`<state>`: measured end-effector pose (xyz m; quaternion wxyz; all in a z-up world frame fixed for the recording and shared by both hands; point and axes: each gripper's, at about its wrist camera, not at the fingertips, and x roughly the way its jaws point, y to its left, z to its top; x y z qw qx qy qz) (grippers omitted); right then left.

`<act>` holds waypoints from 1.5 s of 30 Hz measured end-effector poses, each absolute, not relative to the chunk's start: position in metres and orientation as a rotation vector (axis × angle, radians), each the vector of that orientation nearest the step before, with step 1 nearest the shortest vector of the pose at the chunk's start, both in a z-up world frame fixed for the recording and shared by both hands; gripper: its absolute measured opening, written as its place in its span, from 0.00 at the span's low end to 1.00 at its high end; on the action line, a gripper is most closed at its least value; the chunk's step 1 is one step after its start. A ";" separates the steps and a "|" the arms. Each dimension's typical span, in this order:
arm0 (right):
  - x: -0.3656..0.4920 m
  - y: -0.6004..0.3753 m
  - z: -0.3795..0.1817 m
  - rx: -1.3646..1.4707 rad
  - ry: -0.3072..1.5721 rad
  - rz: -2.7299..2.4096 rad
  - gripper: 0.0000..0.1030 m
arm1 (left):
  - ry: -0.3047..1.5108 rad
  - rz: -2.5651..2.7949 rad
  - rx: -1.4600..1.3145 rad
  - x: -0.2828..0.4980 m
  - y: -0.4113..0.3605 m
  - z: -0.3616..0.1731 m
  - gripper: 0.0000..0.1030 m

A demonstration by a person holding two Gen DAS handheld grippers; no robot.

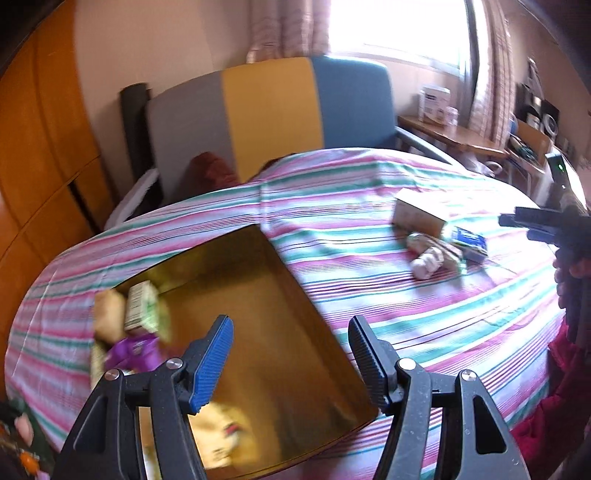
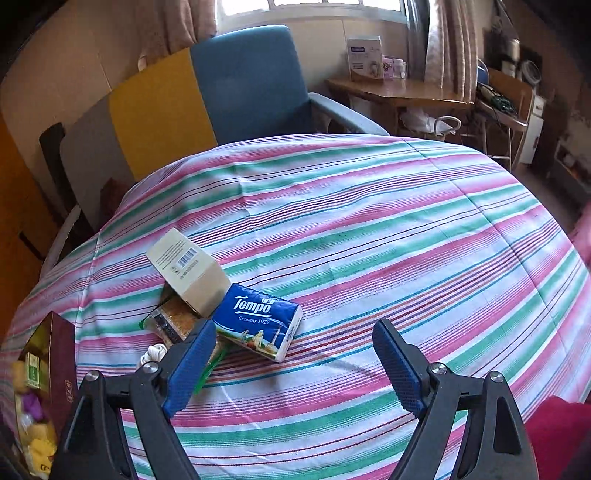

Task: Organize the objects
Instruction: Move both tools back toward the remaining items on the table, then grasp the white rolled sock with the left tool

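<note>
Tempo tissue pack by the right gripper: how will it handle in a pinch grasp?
The Tempo tissue pack looks soft-wrapped, so it will likely squash somewhat between the pads. Its glossy film may be slippery. It lies flat on the striped cloth, touching the beige carton, so it is unlikely to roll; the open right gripper may nudge that carton.

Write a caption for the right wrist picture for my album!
Open right gripper hovers over a striped cloth, near a Tempo tissue pack and a beige carton.

The setting was a lived-in home room: striped cloth (image 2: 369, 229) over a table, blue armchair (image 2: 251, 85), curtained window (image 2: 314, 7), cluttered wooden side desk (image 2: 399, 92).
</note>
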<state>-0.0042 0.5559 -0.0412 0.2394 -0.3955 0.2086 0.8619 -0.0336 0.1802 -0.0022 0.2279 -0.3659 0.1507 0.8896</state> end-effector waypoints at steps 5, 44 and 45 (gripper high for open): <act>-0.002 0.557 -0.042 -1.072 0.606 2.358 0.86 | 0.446 2.369 -1.014 -0.030 0.219 -0.011 0.63; 0.011 0.587 -0.056 -1.063 0.922 2.284 0.88 | 0.449 2.090 -1.177 -0.067 0.368 -0.103 0.27; 0.011 0.587 -0.056 -1.065 0.918 2.286 0.88 | 0.449 2.095 -1.166 -0.059 0.362 -0.103 0.27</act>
